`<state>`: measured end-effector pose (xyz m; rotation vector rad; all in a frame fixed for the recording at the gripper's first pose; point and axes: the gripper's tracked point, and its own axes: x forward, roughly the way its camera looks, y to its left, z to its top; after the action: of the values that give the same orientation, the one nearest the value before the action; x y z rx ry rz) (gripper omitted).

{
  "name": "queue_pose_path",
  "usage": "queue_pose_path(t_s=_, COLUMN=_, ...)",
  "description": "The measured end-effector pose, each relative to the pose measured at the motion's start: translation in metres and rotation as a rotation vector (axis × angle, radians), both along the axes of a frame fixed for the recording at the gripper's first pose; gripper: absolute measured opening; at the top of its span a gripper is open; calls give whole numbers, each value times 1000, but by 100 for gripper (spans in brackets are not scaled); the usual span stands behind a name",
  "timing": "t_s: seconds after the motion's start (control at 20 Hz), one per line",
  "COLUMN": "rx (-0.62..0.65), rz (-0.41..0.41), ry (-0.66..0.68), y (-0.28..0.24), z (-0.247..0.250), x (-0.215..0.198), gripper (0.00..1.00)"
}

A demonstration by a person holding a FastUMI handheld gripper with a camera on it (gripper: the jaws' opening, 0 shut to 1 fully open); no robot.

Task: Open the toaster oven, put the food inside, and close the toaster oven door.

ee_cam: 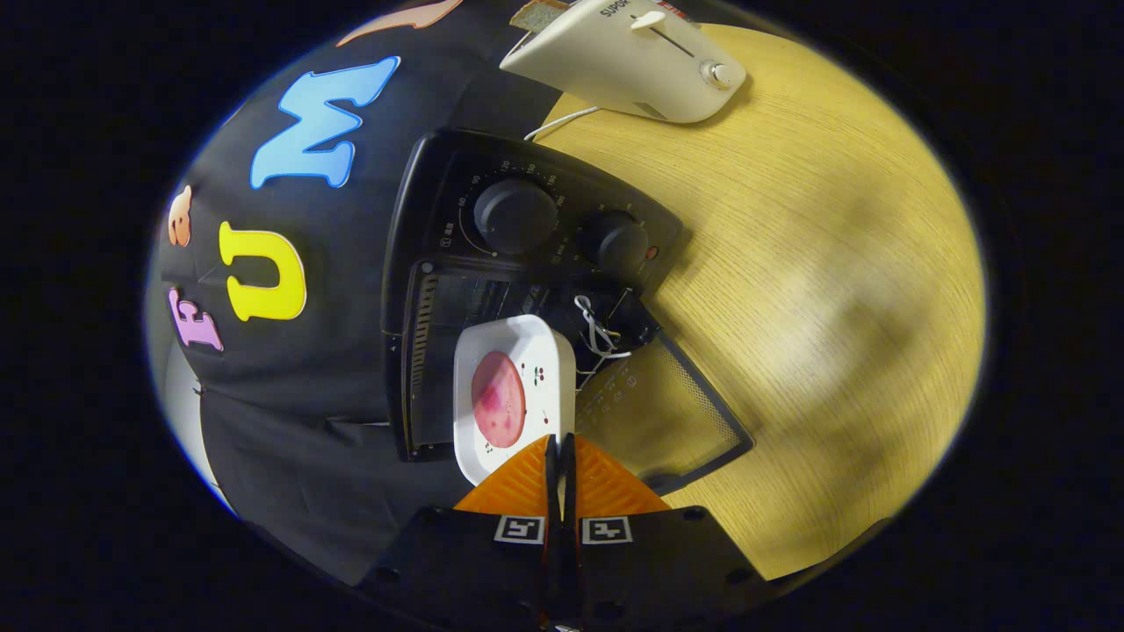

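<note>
Here the fingers (559, 452) are pressing nearly together, pinching the near rim of the plate (544, 351); the plate, carrying a pink slice (498, 398), is hanging at the mouth of the oven (439, 263); the oven's door (667, 412) is lying open over the tabletop (834, 307); a toaster (632, 61) is standing beyond.

Tool (560, 443) rolled sideways in the view. Fingers (518, 483) pressed nearly together, clamped on something thin at the tips.
</note>
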<state>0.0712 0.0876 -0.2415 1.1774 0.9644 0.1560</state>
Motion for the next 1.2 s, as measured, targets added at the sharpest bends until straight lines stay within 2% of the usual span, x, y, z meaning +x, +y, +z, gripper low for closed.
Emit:
queue_pose_path(t_s=0.2, rx=20, rz=-61, ry=-6, y=11, z=-5, x=27, gripper=2)
queue_pose_path(t_s=0.4, rx=11, rz=-75, ry=8, y=20, z=-15, x=42, gripper=2)
queue_pose_path(t_s=0.65, rx=-24, rz=-160, ry=-41, y=19, z=-17, x=65, gripper=2)
queue_pose_path(t_s=0.95, rx=8, rz=-218, ry=-72, y=27, z=-17, x=82, gripper=3)
queue_pose_path(t_s=1.2, rx=29, rz=-206, ry=-84, y=32, z=-10, x=78, gripper=9)
